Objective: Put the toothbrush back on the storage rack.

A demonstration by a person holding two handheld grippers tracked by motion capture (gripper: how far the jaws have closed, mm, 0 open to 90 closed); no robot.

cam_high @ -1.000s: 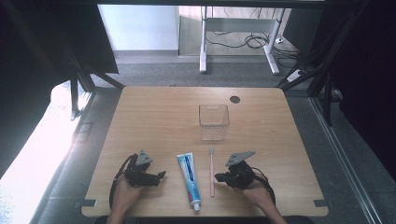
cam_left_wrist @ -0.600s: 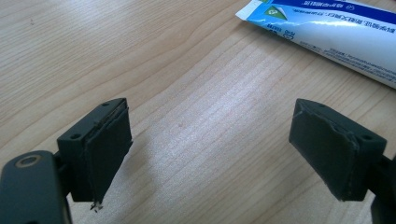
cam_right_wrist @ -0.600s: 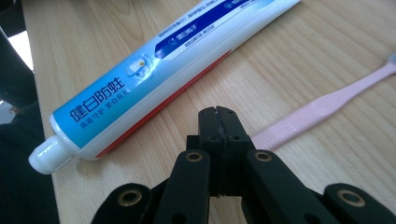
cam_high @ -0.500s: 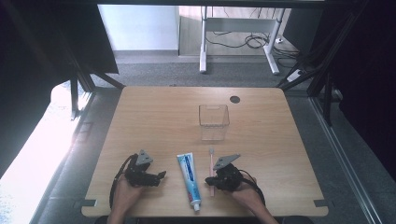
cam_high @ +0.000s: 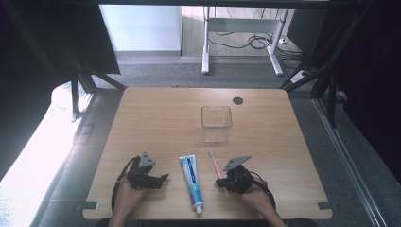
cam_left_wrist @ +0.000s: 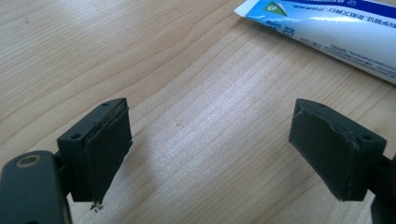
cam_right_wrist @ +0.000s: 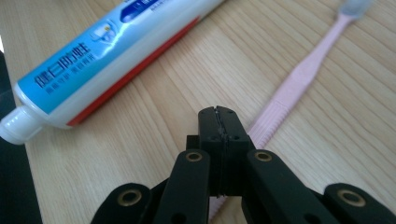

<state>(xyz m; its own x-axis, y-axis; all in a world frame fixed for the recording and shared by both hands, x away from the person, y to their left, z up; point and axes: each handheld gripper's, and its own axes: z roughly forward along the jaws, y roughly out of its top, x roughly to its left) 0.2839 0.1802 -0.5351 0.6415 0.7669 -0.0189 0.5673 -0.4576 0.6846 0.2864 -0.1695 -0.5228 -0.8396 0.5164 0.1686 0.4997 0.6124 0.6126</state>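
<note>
In the high view the right gripper [cam_high: 221, 182] sits at the lower centre-right of the frame, right over the handle end of the pink toothbrush [cam_high: 215, 164], which lies on the wooden table [cam_high: 156, 127] just right of the toothpaste tube [cam_high: 191, 178]; the clear plastic cup [cam_high: 216, 123] stands upright above them, near the middle of the frame; the left gripper [cam_high: 162, 178] rests at lower left, just beside the tube and apart from it; against the earlier frames the right hand has slid leftward from a spot clear of the brush onto its handle, while the left hand, the tube and the cup keep their places. In the left gripper view the jaws stand wide apart over bare wood with nothing between them, and the tube's flat end [cam_left_wrist: 322, 28] crosses the upper right corner. In the right gripper view the jaws are pressed together at lower centre, the toothbrush [cam_right_wrist: 299, 88] running from under them up to the upper right, the tube [cam_right_wrist: 107, 60] lying across the upper left; whether the handle is pinched between the pads I cannot tell, since the jaw tips cover it. The step in hand looks like the approach to picking up the toothbrush; the next move probably calls for parting the jaws and straddling the thin handle square-on before closing, then carrying it to the cup.
</note>
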